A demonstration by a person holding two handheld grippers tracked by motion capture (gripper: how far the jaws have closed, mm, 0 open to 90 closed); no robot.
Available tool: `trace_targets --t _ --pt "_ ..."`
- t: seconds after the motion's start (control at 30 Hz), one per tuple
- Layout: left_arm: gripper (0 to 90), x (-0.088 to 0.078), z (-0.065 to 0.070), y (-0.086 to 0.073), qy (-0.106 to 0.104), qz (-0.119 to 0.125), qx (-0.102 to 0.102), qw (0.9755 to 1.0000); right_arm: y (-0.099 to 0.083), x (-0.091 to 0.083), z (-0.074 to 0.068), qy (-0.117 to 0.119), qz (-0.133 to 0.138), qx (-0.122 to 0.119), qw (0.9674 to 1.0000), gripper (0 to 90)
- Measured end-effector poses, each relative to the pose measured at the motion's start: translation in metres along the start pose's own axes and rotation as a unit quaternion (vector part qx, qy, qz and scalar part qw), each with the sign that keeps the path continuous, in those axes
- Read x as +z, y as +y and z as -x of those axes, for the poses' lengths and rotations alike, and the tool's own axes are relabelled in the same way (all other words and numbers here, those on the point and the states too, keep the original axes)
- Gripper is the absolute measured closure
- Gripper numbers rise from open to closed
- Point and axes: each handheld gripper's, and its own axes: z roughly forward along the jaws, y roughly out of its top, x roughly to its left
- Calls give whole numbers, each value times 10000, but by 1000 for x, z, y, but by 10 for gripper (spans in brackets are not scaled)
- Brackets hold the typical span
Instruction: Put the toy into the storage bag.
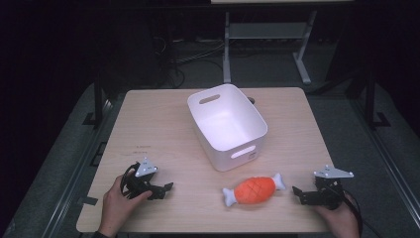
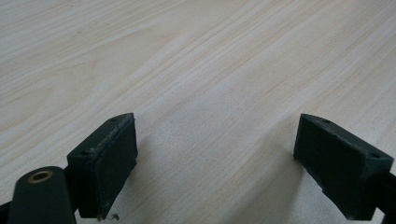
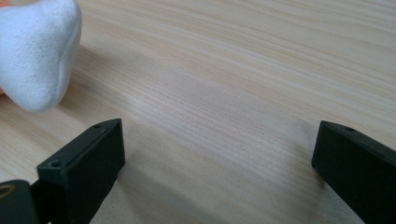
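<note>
Orange toy drumstick (image 1: 254, 190) lies between both empty, wide-open tools; its white tip (image 3: 37, 51) nears the right.

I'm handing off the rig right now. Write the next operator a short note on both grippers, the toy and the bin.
Left gripper: open, empty, low over the table's near left.
Right gripper: open, empty, just right of the toy.
Orange drumstick toy: lying on the table in front of the white bin, touched by neither gripper.
Done: nothing grasped yet.
Left: probably grasp the toy with the right gripper and put it in the bin.
</note>
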Motion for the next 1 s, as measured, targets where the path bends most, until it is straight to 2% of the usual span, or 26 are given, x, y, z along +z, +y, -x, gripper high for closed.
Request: trace_targets --t 0.17,0.3,0.4,0.5,0.67,0.83,0.87,1.0 --pt "126 0 0 0 0 0 -2 10000 0 0 0 22 -8 -17 10000 28" --pt "126 0 0 0 -3 1 -4 10000 3 -4 2 42 -116 -33 9999 140" --pt "127 0 0 0 -4 0 -5 10000 9 -7 1 48 -158 -145 9998 174" --pt "127 0 0 0 -3 0 -5 10000 16 -8 1 214 -125 -153 9996 241" --pt "127 0 0 0 -3 2 -9 10000 34 -11 5 449 -6 -178 9988 562" --pt "127 0 0 0 -1 2 -6 10000 49 -9 3 691 63 -334 9970 862" --pt "127 0 0 0 -1 0 -2 10000 52 -9 2 731 48 -348 9967 895" --pt "127 0 0 0 -2 -2 -2 10000 61 -6 -2 891 6 -463 9949 898"
